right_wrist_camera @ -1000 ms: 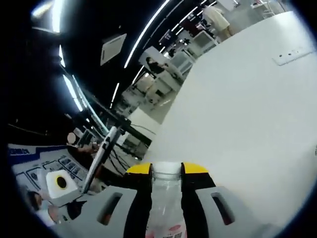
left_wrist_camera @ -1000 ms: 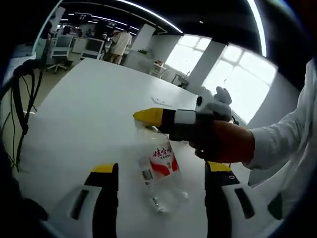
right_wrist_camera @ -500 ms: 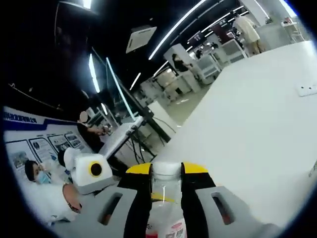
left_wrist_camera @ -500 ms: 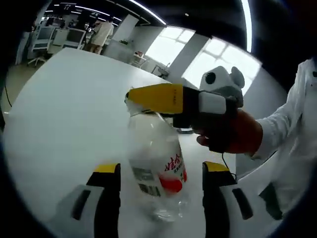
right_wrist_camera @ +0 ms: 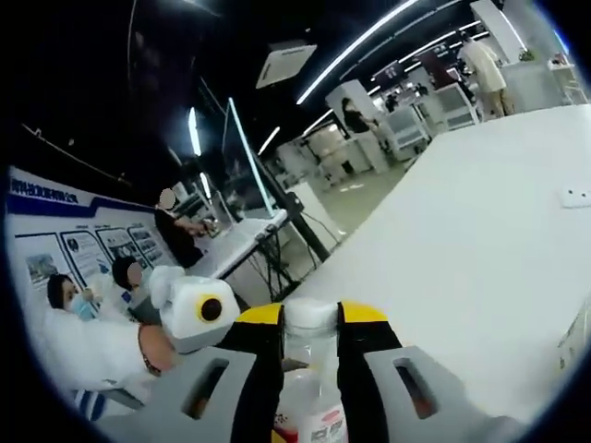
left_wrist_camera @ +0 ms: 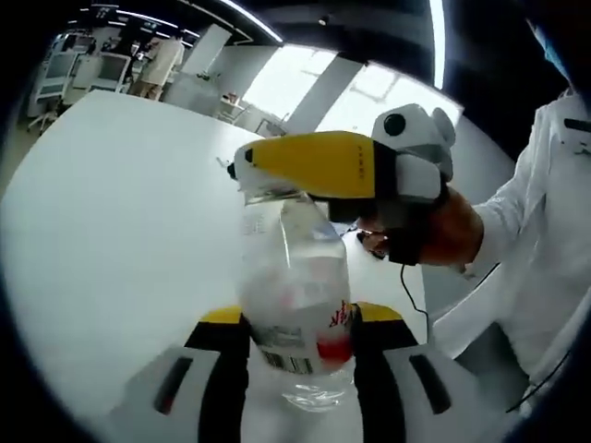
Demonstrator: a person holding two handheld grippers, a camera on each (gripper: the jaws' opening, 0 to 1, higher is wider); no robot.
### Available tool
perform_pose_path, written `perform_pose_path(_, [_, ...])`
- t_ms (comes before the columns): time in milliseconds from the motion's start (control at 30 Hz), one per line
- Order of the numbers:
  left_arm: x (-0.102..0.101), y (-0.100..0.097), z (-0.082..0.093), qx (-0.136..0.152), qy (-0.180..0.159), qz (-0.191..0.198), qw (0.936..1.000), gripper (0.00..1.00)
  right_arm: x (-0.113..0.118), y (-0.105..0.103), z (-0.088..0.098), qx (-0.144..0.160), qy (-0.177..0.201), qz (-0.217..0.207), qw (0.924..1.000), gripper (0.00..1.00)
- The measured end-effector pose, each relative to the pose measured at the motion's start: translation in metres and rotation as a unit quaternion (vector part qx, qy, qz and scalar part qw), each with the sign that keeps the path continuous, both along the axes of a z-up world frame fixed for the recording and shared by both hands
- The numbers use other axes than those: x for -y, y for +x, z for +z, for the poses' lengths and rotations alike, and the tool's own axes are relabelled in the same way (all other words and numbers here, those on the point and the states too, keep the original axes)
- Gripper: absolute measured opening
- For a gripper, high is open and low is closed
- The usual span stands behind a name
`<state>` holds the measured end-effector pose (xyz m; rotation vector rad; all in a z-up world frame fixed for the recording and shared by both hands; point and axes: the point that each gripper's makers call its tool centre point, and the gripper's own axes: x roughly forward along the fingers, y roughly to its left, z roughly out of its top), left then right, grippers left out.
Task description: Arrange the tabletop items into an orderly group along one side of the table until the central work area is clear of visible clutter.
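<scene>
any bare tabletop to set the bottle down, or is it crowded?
Bare white table left of the bottle, out to the far edge; right gripper view shows open table up to a small white plate. Crowded only at the bottle: both grippers on it.

This is an open-plan office or lab: a wide white table (left_wrist_camera: pixel 102 212), rows of desks with monitors and chairs (right_wrist_camera: pixel 420 101) at one o'clock, ceiling strip lights (right_wrist_camera: pixel 355 41), a poster wall (right_wrist_camera: pixel 51 235) at nine o'clock, and big windows (left_wrist_camera: pixel 305 88).
</scene>
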<state>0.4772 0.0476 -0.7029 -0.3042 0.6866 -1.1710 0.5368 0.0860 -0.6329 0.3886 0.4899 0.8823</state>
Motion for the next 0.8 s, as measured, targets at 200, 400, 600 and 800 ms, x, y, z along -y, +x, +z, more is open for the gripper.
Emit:
perform_pose_path(200, [0.010, 0.004, 0.003, 0.010, 0.000, -0.004, 0.9999, 0.40, 0.008, -0.003, 0.010, 0.034, -0.025, 0.010, 0.9990, 0.18])
perform_pose_path(400, [0.029, 0.018, 0.015, 0.028, -0.004, -0.016, 0.9995, 0.40, 0.025, 0.007, 0.024, 0.060, -0.030, 0.003, 0.9977, 0.18])
perform_pose_path(600, [0.050, 0.039, 0.035, 0.069, -0.006, -0.030, 0.9972, 0.40, 0.045, 0.024, 0.045, 0.099, -0.039, -0.005, 0.9943, 0.18])
perform_pose_path(800, [0.070, 0.059, 0.046, 0.105, -0.006, -0.047, 0.9934, 0.40, 0.068, 0.039, 0.061, 0.124, -0.047, -0.019, 0.9910, 0.18])
